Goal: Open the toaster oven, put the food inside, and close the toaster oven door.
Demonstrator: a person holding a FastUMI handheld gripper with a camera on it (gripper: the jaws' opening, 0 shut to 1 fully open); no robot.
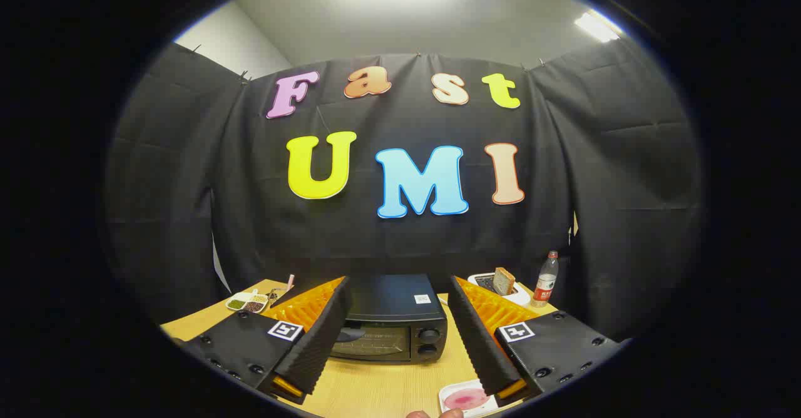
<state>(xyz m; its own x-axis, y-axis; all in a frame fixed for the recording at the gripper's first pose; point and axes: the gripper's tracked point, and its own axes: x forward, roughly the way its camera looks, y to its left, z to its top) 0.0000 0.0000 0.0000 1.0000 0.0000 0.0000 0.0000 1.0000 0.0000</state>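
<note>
Your gripper point(394, 361) has its fingers spread wide, holding nothing. The black boxy toaster oven point(394, 324), door closed, sits on the light wooden table point(375, 387) just ahead, between the fingers. A brown bread slice point(504, 280) stands in a white tray point(485, 278) beyond the right finger.

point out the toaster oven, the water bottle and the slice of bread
toaster oven point(391, 330): gripper view, on its closed front door, between the open gripper point(400, 343) fingers
water bottle point(546, 280): gripper view, on its body
slice of bread point(504, 280): gripper view, on its face
</note>
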